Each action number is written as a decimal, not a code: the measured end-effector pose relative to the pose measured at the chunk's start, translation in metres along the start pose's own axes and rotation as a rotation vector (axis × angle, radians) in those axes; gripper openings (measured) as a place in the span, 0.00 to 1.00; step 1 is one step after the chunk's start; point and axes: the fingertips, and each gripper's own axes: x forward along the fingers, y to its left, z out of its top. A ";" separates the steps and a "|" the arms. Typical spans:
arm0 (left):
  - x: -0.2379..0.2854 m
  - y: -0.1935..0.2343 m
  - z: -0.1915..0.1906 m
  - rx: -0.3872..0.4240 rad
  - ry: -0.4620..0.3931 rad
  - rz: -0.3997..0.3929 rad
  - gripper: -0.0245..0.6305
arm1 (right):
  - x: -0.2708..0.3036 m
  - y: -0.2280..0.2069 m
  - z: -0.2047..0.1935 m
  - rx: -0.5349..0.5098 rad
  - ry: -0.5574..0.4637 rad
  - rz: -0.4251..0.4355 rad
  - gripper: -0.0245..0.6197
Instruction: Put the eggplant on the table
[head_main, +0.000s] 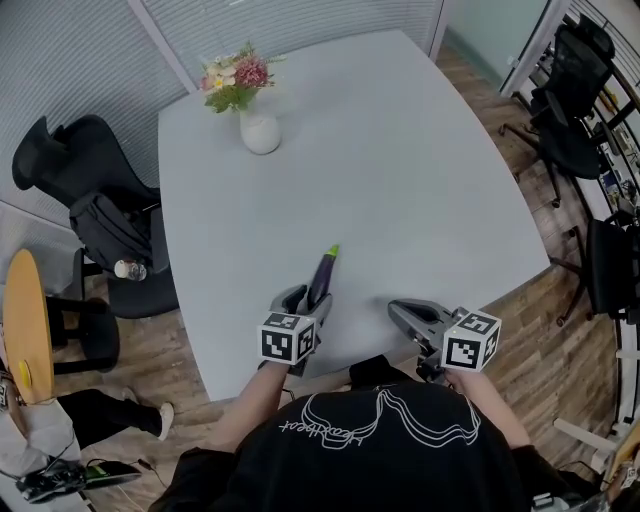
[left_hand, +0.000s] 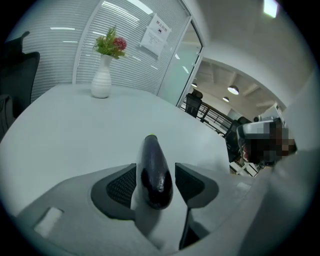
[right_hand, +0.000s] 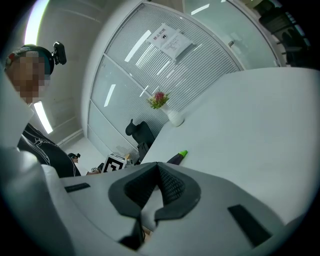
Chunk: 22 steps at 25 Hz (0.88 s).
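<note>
A dark purple eggplant (head_main: 322, 275) with a green stem end lies on the white table (head_main: 400, 180) near its front edge. Its stem points away from me. My left gripper (head_main: 308, 298) sits around its near end. In the left gripper view the eggplant (left_hand: 154, 170) lies between the two dark pads, with a thin gap on the right side, so the jaws stand open around it. My right gripper (head_main: 405, 312) hovers at the table's front edge to the right, shut and empty. In the right gripper view its pads (right_hand: 170, 187) meet, and the eggplant (right_hand: 177, 157) shows beyond them.
A white vase of flowers (head_main: 260, 130) stands at the table's far left. A black office chair with a bag (head_main: 90, 200) is left of the table, and more black chairs (head_main: 570, 90) stand at the right. A round wooden stool (head_main: 25, 330) is at the left edge.
</note>
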 end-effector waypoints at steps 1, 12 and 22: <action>-0.003 -0.001 0.001 -0.002 -0.012 -0.005 0.39 | -0.002 0.002 0.000 -0.004 -0.002 0.001 0.05; -0.091 -0.026 0.036 -0.028 -0.195 -0.019 0.38 | -0.023 0.059 0.009 -0.087 -0.116 0.062 0.05; -0.202 -0.097 0.061 0.033 -0.375 -0.161 0.16 | -0.034 0.138 0.001 -0.223 -0.133 0.134 0.05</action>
